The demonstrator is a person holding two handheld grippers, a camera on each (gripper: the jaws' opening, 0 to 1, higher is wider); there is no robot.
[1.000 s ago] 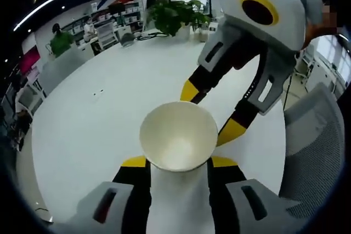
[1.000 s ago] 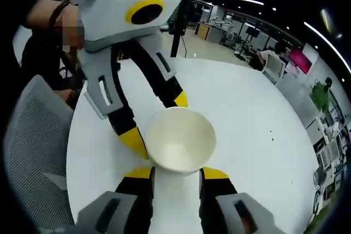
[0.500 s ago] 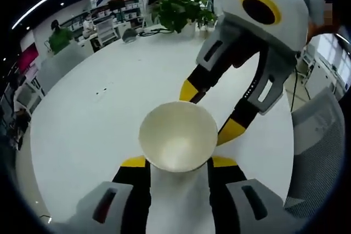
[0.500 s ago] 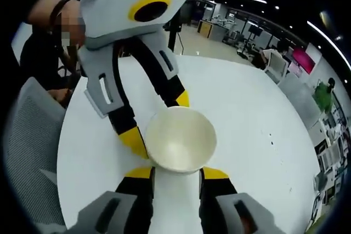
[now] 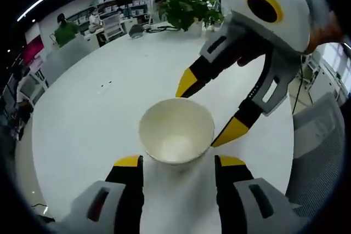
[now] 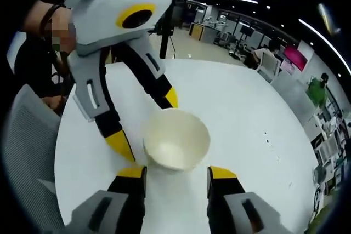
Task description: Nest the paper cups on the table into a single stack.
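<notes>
1. A paper cup stands mouth-up on the round white table. Whether it is one cup or several nested ones can't be made out from above.
2. The left gripper has its jaws spread to either side of the cup's base, apart from it, gripping nothing.
3. The right gripper faces it from the opposite side, jaws likewise parted and clear of the cup.
4. In each gripper's view the other one looms just beyond the cup, yellow tips pointing down beside the rim.
5. With both pairs of jaws off it, the cup looks set down on purpose, likely a finished stack.
6. A grey chair sits at the table's edge, with potted plants at its far side.
</notes>
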